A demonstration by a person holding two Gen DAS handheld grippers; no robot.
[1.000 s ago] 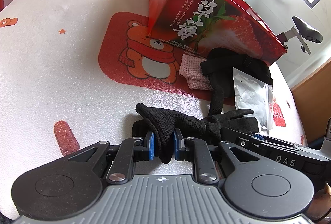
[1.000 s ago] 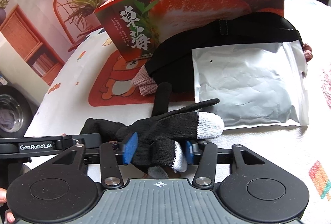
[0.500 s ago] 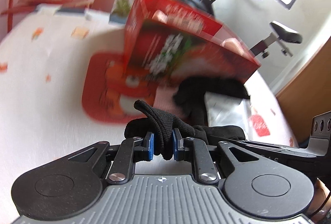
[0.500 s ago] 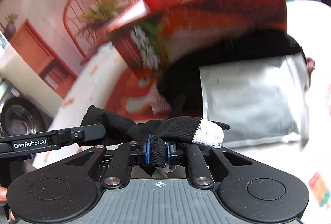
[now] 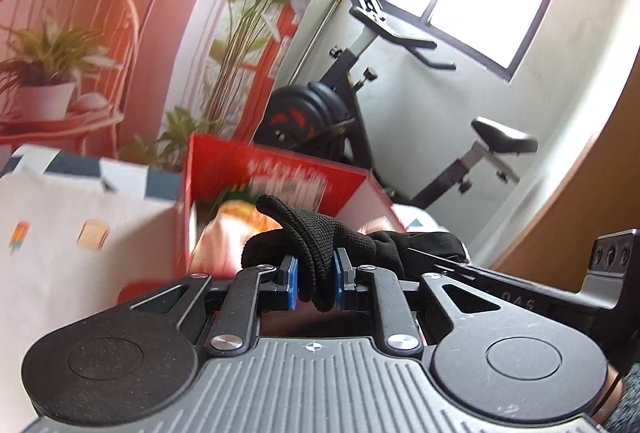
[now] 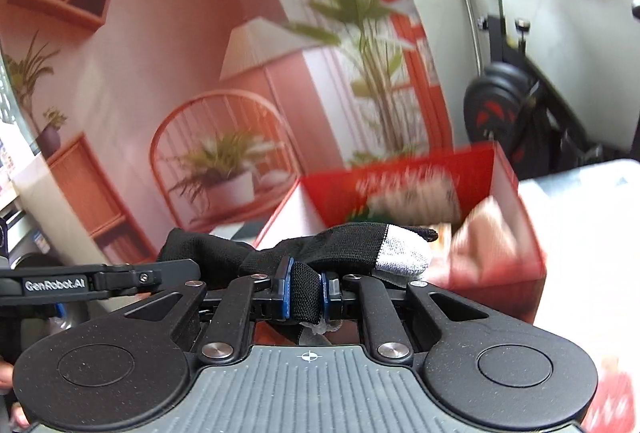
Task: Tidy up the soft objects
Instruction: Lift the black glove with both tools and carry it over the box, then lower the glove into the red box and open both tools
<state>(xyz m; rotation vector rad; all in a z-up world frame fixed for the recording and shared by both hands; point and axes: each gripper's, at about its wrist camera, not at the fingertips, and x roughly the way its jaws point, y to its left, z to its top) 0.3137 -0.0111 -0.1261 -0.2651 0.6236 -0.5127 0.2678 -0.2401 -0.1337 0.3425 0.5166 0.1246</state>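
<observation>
My left tongs (image 5: 314, 283) are clenched on the black glove (image 5: 320, 237): the blue pads (image 5: 291, 283) press a bunched fold of knit fabric from both sides, low in the centre of the left wrist view. One end of the glove pokes up and to the left above the pads, and the rest runs off to the right toward the dark bar of my other tool. My right tongs (image 6: 306, 293) grip the same glove (image 6: 340, 245) at a narrow band of fabric, again low in the centre of their frame; going by the earlier frames, those jaws have just been closing, with the glove between them. From there the glove stretches both ways, a black bunch to the left over the left tool's arm and a grey fingertip (image 6: 404, 255) to the right. The glove hangs between the two tongs, with nothing I can see beneath it.

Just behind the glove, in the middle of both frames, stands the open red box (image 5: 276, 169), blurred, with something pale and pinkish inside. At the left edge of the left wrist view lies the white printed cover (image 5: 72, 233) of the worktop. Farther back, in the upper right of both views, is an exercise bike (image 5: 360, 105).
</observation>
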